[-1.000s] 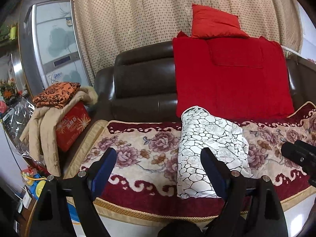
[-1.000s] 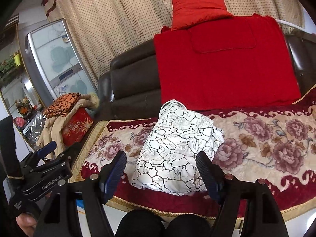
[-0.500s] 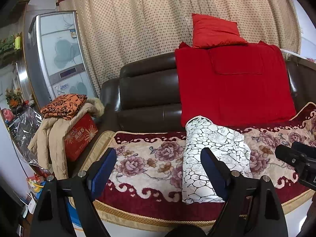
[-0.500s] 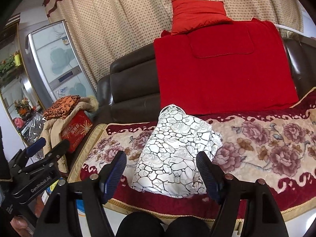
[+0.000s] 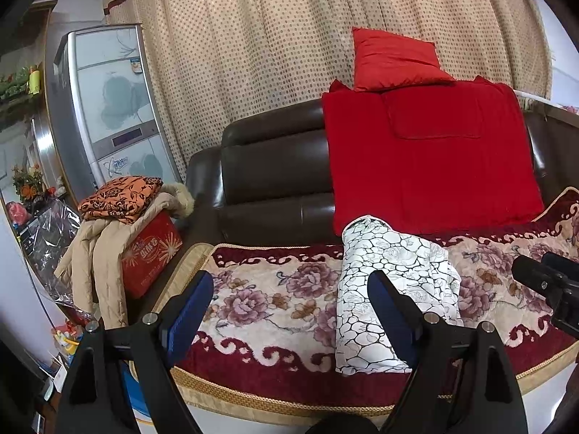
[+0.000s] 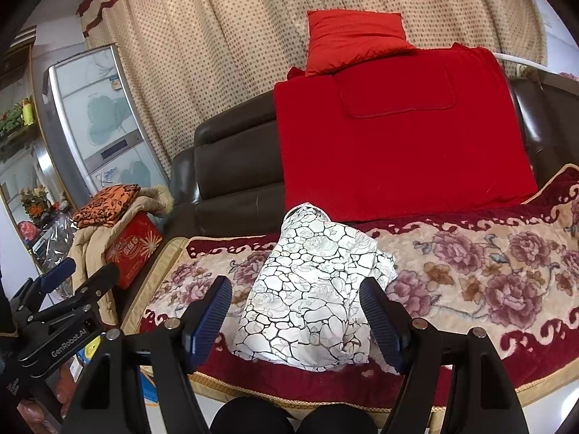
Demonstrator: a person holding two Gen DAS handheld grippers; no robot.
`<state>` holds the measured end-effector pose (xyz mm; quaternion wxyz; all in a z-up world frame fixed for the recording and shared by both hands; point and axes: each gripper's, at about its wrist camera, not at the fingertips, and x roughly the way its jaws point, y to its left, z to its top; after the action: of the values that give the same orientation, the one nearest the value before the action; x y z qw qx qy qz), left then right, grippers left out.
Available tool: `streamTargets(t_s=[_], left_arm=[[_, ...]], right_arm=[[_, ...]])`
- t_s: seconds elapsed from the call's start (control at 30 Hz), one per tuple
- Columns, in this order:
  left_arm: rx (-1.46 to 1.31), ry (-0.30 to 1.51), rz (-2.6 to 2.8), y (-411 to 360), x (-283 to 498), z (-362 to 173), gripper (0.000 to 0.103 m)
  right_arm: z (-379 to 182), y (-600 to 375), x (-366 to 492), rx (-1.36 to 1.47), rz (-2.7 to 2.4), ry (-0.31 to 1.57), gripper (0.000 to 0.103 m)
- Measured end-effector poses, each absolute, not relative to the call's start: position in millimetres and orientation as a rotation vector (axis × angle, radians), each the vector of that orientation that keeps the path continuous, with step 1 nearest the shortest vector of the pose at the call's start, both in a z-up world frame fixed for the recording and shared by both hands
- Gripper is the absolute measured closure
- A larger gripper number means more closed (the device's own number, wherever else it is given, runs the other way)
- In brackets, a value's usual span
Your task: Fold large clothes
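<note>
Brown sofa before a dotted curtain, with a floral cover on the seat and a white patterned garment lying there in a loose fold, near the front edge. Left gripper and right gripper both hovering short of it, fingers spread wide, holding nothing. Probably light, soft, maybe a bit slippery; best pinched at the near corners, not mid-cloth.

The right gripper is cut off by the left view's right edge. The red box sits half hidden under the beige coat.
</note>
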<state>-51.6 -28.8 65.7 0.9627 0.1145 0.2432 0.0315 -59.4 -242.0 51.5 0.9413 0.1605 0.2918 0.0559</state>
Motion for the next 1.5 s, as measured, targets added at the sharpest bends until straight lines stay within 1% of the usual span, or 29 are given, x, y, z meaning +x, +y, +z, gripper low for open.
streamTargets(t_s=[0.43, 1.5], left_arm=[[0.226, 0.501, 0.059, -28.4, -53.8, 67.5, 0.016], [0.179, 0.444, 0.089, -18.4, -73.1, 86.4, 0.016]], right_arm=[[58.2, -242.9, -65.7, 0.312, 0.091, 0.56, 0.026], [75.0, -249.7, -79.4, 0.31, 0.064, 0.498, 0.026]])
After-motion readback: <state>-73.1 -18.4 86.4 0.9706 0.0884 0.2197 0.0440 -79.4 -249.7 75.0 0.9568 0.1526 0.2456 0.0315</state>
